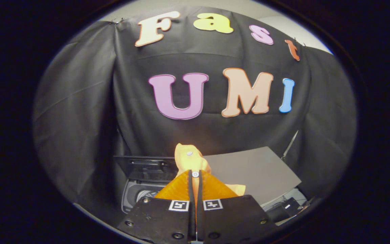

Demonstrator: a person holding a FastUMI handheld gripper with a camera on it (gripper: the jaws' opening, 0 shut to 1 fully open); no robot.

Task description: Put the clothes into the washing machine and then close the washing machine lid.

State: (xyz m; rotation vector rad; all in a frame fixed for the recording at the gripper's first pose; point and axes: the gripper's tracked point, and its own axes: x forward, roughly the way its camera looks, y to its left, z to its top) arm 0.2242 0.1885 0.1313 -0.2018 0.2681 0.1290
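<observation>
Orange-fingered gripper (195, 176), fingers nearly together, pinches the orange buttoned cloth garment (189, 159). The open grey top-loading washing machine (137, 195) lies at eight o'clock: carry over the drum before releasing.

The tongs (195, 176) are hiding most of the orange garment (189, 158); its lower part is disappearing behind their orange fingers (176, 191). The washing machine (137, 195) is lying largely covered by the tongs' black body, its drum showing as a sliver. Dark items (284, 208) beside the grey counter (256, 169) are blurring beyond telling.
</observation>
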